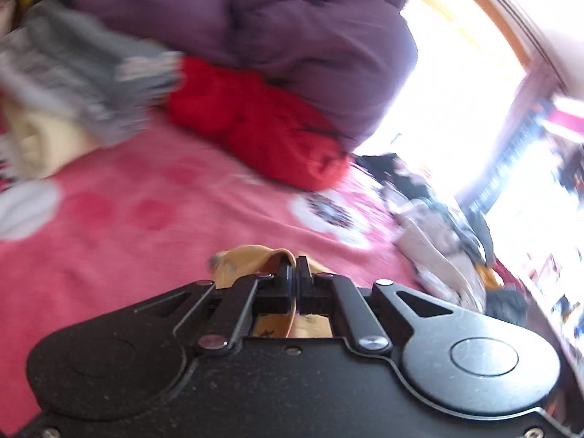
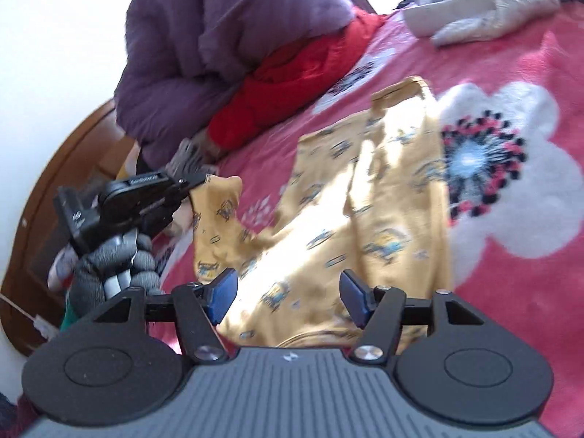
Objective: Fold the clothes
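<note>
Yellow printed garment (image 2: 368,219) spread on the pink floral blanket (image 2: 511,73), lying right under and ahead of the right gripper (image 2: 288,294). Right jaws stand apart, blue pads (image 2: 222,294) either side of the cloth's near end, not pressing on it, nothing held. Cloth runs fwd from between the fingers, up to a hemmed edge at the far end.

Left gripper (image 2: 199,179), seen off to the right gripper's left, has pinched a corner of the same garment and holds it lifted off the blanket; a grey-gloved hand (image 2: 109,266) carries it. From the left wrist view: left gripper (image 1: 295,270) jaws fully closed, yellow fabric (image 1: 252,259) clamped betw the fingers, a fold bulging just ahead of the tips and more showing beneath the linkage.

Beyond both grippers: red garment (image 2: 292,80) bunched at the foot of a purple quilt (image 2: 204,36). Pale clothes (image 2: 485,7) heaped far right of the right gripper. Grey striped item (image 1: 84,73) far left of the left gripper, badly blurred, can't tell what it is.
</note>
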`<state>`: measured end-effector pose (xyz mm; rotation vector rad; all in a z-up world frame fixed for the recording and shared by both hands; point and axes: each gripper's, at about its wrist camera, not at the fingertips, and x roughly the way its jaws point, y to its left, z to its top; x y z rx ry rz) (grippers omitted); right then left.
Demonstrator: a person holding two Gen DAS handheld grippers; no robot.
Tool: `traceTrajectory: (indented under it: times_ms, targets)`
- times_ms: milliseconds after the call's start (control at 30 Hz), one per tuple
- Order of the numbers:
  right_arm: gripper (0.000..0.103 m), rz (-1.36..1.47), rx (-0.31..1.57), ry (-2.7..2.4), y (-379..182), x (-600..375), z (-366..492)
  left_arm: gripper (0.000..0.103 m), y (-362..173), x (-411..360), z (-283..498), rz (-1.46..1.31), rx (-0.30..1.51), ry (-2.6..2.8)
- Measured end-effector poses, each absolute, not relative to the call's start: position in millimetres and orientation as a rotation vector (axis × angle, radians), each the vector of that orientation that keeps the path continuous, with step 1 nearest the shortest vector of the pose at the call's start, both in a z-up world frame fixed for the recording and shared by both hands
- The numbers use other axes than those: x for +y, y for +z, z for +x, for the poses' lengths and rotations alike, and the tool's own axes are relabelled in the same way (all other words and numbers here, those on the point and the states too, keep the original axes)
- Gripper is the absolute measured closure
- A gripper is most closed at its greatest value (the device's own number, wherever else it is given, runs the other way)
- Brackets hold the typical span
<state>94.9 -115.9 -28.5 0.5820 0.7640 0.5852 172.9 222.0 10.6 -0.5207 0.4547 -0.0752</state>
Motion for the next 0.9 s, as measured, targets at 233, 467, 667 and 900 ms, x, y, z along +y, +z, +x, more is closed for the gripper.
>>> traceTrajectory:
  times_ms: [233,467,667,900]
  targets:
    - [0.039,0.780,0.723,0.549,-45.2,-186.0,123.7,0.103,16.6,126.2,187.2,-0.312,0.433,-0.197]
    - [0.035,0.998,0.638,0.394,-70.1,-260.3,128.6,0.100,3.8,16.0,189.6,-0.049,0.468,-0.495]
    - [0.035,0.990,0.633,0.301,-83.4,-269.3,136.4,0.048,-21.5,-30.4,149.5,0.291,0.552,-0.727]
    - [0.035,0.695,0.666,0.284,-70.1,-237.3,149.9,0.049,5.3,76.7,133.5,0.044,0.504,-0.581]
